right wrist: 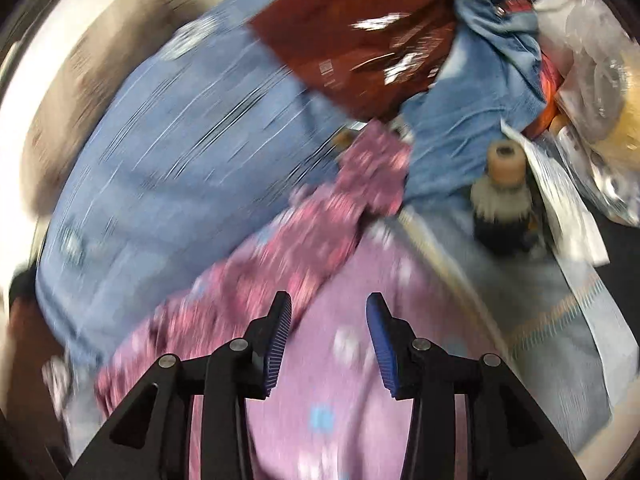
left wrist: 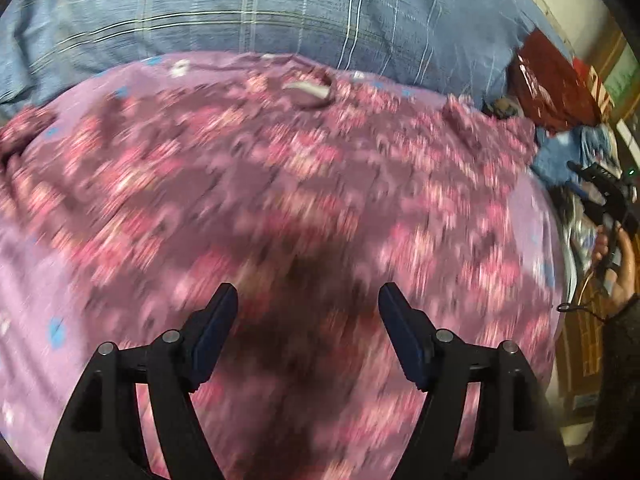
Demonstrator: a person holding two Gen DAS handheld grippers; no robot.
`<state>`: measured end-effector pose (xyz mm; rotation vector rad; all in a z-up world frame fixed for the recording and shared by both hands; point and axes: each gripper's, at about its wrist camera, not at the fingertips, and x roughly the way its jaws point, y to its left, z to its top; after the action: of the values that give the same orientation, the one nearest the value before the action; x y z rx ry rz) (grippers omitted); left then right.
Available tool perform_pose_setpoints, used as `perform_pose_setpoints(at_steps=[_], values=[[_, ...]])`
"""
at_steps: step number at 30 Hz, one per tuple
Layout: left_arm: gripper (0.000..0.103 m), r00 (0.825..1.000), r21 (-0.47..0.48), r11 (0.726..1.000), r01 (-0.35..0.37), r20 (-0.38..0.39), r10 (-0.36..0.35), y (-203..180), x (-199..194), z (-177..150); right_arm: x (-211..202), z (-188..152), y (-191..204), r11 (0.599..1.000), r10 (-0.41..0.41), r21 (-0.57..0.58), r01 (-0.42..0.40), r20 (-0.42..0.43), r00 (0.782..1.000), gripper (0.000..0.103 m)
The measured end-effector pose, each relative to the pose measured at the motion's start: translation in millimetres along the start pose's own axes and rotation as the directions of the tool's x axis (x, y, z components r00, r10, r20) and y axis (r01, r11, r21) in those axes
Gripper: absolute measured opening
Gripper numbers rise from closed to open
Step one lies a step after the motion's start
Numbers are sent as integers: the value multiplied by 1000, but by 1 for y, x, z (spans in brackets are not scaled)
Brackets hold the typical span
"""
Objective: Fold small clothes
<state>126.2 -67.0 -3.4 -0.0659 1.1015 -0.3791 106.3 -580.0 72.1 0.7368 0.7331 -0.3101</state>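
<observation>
Both views motion-blurred; fine detail is not readable.

Left wrist view: left tongs [left wrist: 308,300] stand wide, dark pads well apart, nothing between them. They hang over a purple garment with a pink floral print [left wrist: 280,184], which lies spread flat and fills most of the frame. Its neckline with a pale label [left wrist: 308,90] sits toward 12 o'clock. Under the garment is a lilac sheet with blue dots [left wrist: 56,332], showing at 8 o'clock and along the 3 o'clock edge. Beyond the neckline, at 12 o'clock, is a blue checked cloth [left wrist: 240,12]. At 2 o'clock is a shiny dark red bag [left wrist: 552,84]. At 3 o'clock a person's hand [left wrist: 620,264] grips the black body of the other tool.

Right wrist view: right tongs [right wrist: 330,316] stand partly apart, blue ribbed pads clear of each other, nothing gripped. They are over the lilac sheet, just beside the garment's edge. One sleeve of the floral garment [right wrist: 372,168] runs from 8 o'clock up toward the centre. Blue checked cloth is at 9 to 11 o'clock; the red bag is at 12 o'clock. A crumpled light blue cloth [right wrist: 472,128] is at 1 o'clock. A dark bottle with a tan cap [right wrist: 502,184] is at 2 o'clock, with clear plastic wrapping [right wrist: 592,80] beyond it.
</observation>
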Motion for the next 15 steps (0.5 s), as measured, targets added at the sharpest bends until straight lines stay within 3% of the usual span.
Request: perform_pose_setpoints(at_steps=[6, 8, 11, 15], values=[[73, 996, -57, 994, 94, 2, -94, -6, 44, 52, 74, 49, -29, 975, -25, 221, 22, 13, 1000, 45], [73, 995, -53, 993, 102, 4, -102, -7, 52, 58, 94, 59, -30, 974, -54, 222, 46, 30, 998, 45], [73, 995, -46, 994, 96, 36, -94, -4, 57, 65, 113, 66, -35, 963, -155, 227, 148, 17, 988, 46], [73, 993, -54, 992, 112, 42, -109, 1, 64, 69, 123, 64, -39, 959, -181, 227, 168, 38, 983, 42]])
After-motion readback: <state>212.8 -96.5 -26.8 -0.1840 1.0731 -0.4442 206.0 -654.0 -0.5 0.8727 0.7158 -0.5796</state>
